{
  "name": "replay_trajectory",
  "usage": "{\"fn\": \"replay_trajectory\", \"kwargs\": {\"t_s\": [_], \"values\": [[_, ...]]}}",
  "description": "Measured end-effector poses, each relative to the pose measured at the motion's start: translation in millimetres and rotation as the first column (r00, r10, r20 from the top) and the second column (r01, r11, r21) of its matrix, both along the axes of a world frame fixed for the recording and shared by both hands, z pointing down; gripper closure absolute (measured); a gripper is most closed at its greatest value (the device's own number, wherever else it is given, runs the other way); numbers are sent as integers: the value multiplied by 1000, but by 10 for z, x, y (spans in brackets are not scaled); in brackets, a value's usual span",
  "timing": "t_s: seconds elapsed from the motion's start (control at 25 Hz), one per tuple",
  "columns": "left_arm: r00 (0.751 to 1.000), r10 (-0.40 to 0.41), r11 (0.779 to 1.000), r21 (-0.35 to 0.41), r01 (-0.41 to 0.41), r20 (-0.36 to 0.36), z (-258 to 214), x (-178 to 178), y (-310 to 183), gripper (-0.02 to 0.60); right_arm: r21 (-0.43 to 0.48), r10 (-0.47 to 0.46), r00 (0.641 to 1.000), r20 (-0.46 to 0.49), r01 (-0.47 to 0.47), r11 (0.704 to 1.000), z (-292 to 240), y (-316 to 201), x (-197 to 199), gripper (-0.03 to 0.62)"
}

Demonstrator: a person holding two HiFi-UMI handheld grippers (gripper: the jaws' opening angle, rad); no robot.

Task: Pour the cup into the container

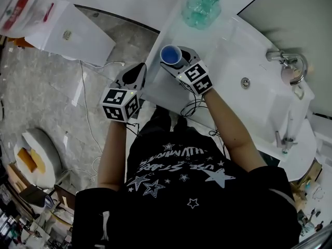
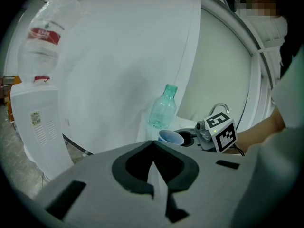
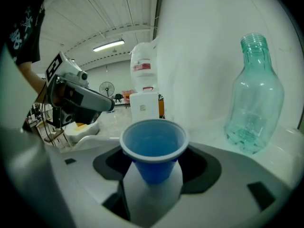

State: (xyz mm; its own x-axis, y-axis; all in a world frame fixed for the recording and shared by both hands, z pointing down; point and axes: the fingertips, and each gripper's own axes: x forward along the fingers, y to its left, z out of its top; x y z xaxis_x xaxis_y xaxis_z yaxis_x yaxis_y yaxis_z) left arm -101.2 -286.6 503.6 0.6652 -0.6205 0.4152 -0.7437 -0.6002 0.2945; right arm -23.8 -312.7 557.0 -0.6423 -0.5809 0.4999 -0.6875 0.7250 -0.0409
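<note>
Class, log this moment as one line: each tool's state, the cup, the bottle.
left tool: shut, empty | right tool: shut on blue cup, cup upright | green bottle: upright on counter, uncapped

Setting: white counter [image 1: 163, 90] over grey speckled floor [image 1: 46, 97].
Before you, the counter holds a sunken basin [image 1: 259, 102] and chrome tap [image 1: 287, 61]; at your left, cables [image 1: 84, 108] trail past a water dispenser [image 1: 67, 35]; a strip light [image 3: 109, 45] glows overhead.
</note>
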Motion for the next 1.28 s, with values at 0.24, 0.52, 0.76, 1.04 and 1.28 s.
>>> {"fn": "replay_trajectory", "kwargs": {"t_s": [0.24, 0.52, 0.76, 1.04, 1.28], "values": [[1000, -6, 1000, -5, 7, 5, 21, -10, 50, 571, 20, 7, 1000, 12, -7, 1000, 38, -37, -10, 298], [1000, -17, 1000, -7, 17, 10, 9, -44, 92, 571, 25, 9, 1000, -3, -8, 1000, 43, -49, -35, 286], [1000, -26, 1000, 3, 26, 12, -36, -40, 121, 571, -7, -2, 1000, -16, 2, 1000, 80, 7, -26, 284], [999, -44, 999, 30, 44, 2, -159, 22, 249, 571, -13, -2, 1000, -22, 2, 1000, 20, 208, 130, 269], [998, -63, 996, 63, 64, -7, -302, 110, 467, 571, 11, 12, 999, -31, -11, 1000, -153, 422, 302, 310]]}}
